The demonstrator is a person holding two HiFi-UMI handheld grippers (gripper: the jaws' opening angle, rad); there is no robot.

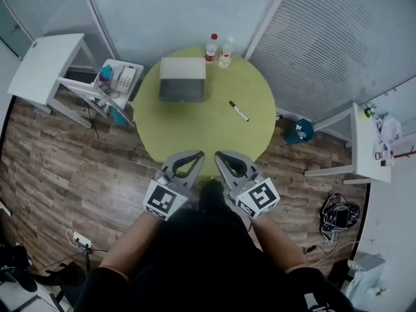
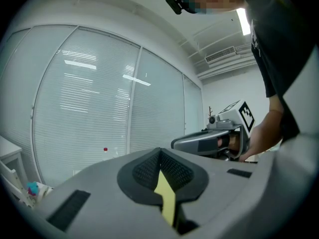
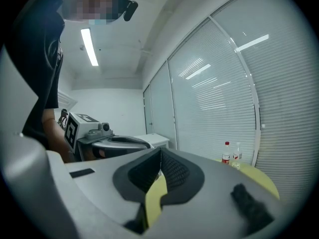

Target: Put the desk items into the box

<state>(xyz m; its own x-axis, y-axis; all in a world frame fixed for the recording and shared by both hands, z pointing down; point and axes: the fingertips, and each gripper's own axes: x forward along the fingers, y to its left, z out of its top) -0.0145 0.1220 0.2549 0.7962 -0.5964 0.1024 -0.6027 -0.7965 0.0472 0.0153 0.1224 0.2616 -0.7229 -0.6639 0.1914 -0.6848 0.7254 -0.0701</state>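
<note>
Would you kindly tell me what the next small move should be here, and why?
Probably open the right gripper and reach it forward toward the marker. It and the left gripper are shut and empty at the table's near edge, and the marker lies loose on the right gripper's side.

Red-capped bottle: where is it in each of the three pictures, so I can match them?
Head view: the red-capped bottle stands at the far edge of the green table, right of the box.
Left gripper view: only its red cap shows, small, left of centre.
Right gripper view: the bottle stands at lower right.
Shared landmark: the green table.
</note>
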